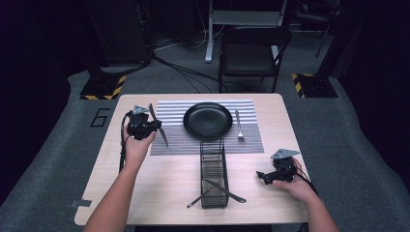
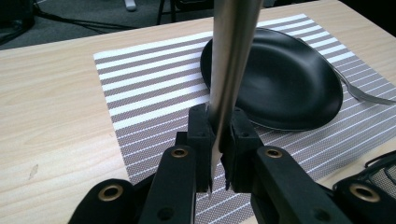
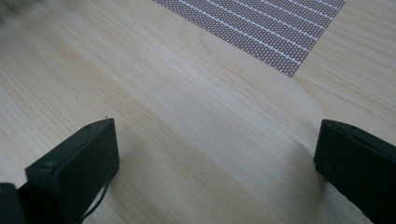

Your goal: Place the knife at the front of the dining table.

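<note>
Gripping a table knife (image 2: 229,70) between its closed fingers (image 2: 203,135), the left gripper (image 1: 143,126) hovers over the left edge of the striped placemat (image 1: 169,140), just left of the black plate (image 1: 208,121). In the high view the knife slants down and to the right from the gripper, its tip over the mat's lower left part. From the left gripper view the blade runs upward out of the pads, crossing in front of the plate's rim, and the pads press on both of its flat sides.

A fork (image 1: 239,126) lies on the mat to the right of the plate, lengthwise, near it but apart.

In front of the plate stands a black wire basket (image 1: 213,164) on the wooden bench (image 1: 159,193); two more pieces of cutlery (image 1: 222,191) lie crossed through its near end, sticking out on either side.

The right gripper (image 1: 263,176) rests low over the bare bench near the right edge, well apart from the basket, its fingers (image 3: 79,158) spread wide with nothing between them.
</note>
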The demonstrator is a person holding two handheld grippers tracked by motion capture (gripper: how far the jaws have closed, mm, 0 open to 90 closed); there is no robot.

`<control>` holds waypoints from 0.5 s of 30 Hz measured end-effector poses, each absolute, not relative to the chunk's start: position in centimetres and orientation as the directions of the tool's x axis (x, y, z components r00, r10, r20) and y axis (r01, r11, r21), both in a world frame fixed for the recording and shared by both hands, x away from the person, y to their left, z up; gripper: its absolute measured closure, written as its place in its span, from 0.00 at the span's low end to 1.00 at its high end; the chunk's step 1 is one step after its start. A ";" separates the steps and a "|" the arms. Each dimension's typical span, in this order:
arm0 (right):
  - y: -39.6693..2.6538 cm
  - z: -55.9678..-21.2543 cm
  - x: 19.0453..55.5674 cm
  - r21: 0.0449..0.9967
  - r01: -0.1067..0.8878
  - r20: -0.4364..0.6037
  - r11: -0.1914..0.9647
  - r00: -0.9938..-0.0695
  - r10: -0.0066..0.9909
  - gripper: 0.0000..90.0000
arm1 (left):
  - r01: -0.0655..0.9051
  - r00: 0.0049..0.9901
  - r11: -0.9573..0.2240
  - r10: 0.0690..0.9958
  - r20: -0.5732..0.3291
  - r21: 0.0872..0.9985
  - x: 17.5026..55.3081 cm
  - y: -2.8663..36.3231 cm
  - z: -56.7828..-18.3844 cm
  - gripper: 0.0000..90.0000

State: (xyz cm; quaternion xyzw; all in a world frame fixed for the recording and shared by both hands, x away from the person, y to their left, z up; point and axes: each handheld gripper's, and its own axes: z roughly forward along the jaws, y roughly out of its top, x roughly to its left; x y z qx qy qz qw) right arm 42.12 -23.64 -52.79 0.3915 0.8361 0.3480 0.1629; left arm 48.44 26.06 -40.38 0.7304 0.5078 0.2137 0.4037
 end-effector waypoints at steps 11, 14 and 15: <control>-23.6 -52.8 42.1 0.710 0.542 0.001 0.450 -0.640 0.769 0.00 | 0.553 0.398 -0.176 0.914 -0.073 0.814 49.1 25.2 -40.9 0.92; -23.6 -52.8 42.1 0.710 0.542 0.001 0.451 -0.640 0.768 0.00 | 0.549 0.397 -0.175 0.915 -0.070 0.817 49.3 25.1 -41.0 0.92; -23.6 -52.8 42.1 0.709 0.542 0.001 0.450 -0.640 0.769 0.00 | 0.550 0.398 -0.179 0.915 -0.068 0.816 49.4 25.1 -41.0 0.92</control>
